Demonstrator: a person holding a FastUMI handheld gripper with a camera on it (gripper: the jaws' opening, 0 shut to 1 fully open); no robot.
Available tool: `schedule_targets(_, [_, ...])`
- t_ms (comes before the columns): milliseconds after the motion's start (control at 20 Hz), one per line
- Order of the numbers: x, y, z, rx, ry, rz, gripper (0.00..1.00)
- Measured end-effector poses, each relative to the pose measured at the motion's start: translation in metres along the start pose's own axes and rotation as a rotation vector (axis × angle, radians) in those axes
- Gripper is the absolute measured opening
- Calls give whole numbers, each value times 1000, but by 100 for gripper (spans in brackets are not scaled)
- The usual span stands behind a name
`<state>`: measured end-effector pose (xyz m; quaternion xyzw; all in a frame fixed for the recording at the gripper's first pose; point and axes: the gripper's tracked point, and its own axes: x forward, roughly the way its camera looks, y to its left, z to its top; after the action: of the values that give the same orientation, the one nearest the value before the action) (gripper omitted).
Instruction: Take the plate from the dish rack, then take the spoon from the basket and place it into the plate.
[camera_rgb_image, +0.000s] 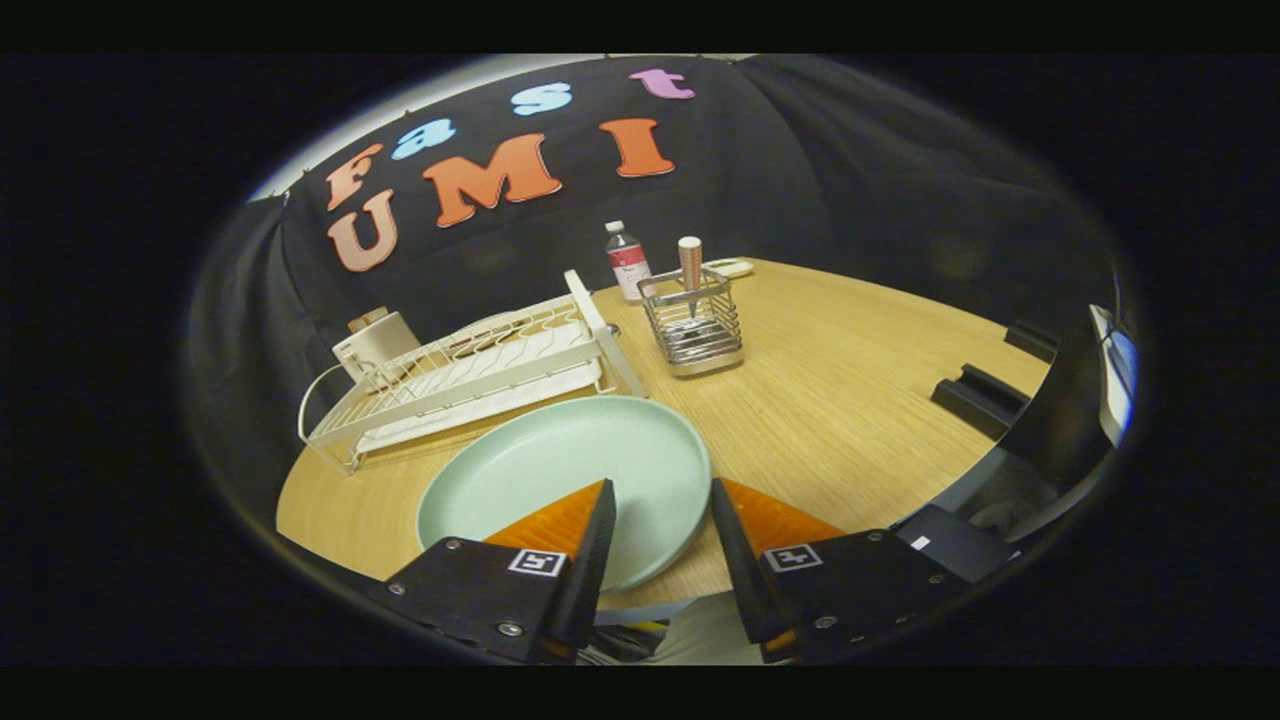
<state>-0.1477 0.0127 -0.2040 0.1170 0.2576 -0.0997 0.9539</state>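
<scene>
A pale green plate (560, 470) lies flat on the wooden table (850, 400), just in front of the white dish rack (470, 375). My gripper (660, 485) is open and hovers over the plate's near right part. One fingertip is above the plate's inside and the other just outside its right rim, with neither pressing on it. Beyond the plate stands a wire basket (695, 335). The spoon (690, 265) stands upright in it, handle end up.
A small bottle (628, 262) with a red label stands behind the basket, with a flat white object (730, 267) beside it. A white container (378, 345) sits at the rack's far end. Black blocks (980, 397) lie near the table's right edge.
</scene>
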Motion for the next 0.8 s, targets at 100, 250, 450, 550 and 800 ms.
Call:
schedule_targets(100, [0, -9, 16, -40, -42, -26, 65])
schedule_targets(250, [-2, -17, 46, -113, -132, -63, 83])
schedule_targets(450, [2, -25, 91, -171, -269, -95, 97])
schedule_targets(550, [10, -28, 108, -160, -314, -92, 97])
schedule_targets(800, [44, -31, 127, -170, -313, -60, 75])
